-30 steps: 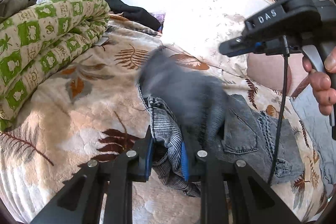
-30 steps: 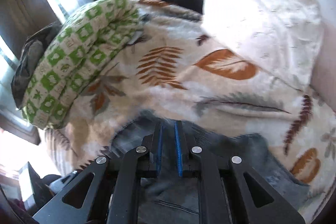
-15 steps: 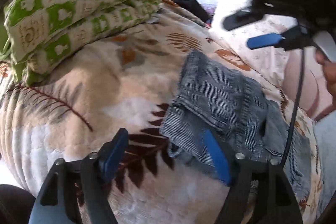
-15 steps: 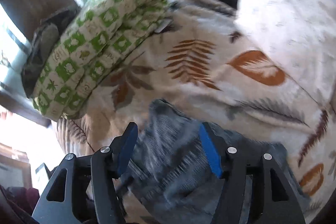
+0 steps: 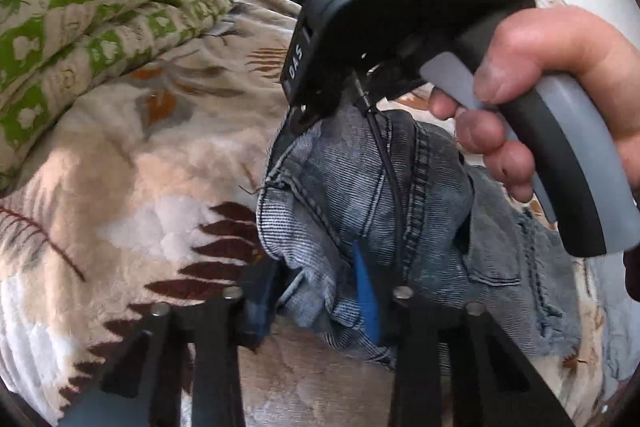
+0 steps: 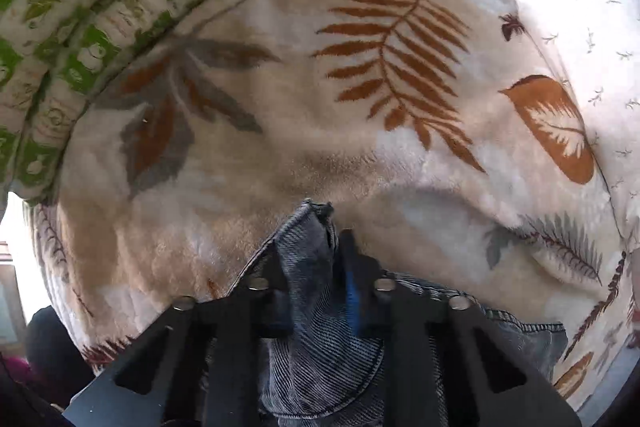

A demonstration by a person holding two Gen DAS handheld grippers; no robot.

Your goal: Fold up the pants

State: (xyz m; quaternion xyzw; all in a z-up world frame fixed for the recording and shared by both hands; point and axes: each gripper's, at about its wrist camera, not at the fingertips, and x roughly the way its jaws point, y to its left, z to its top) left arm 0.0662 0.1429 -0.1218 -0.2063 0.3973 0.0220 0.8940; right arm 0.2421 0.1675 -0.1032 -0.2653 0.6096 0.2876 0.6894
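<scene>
In the left wrist view, the folded green-patterned quilt (image 5: 92, 23) runs off the frame's left edge on the bed's leaf-print blanket (image 5: 152, 163). The left tool (image 5: 316, 291) is closing, a bunched fold of the grey denim pants (image 5: 360, 195) between its blue pads. The right tool (image 6: 316, 267), pinched shut on a pants corner, hides the far denim with its black body, held by a hand (image 5: 540, 99).

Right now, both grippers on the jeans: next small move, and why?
Probably finish closing the left gripper, then lift both together. Its fingers are closing around a bunched hem of the jeans; the right gripper already pinches the far corner against the blanket.
</scene>
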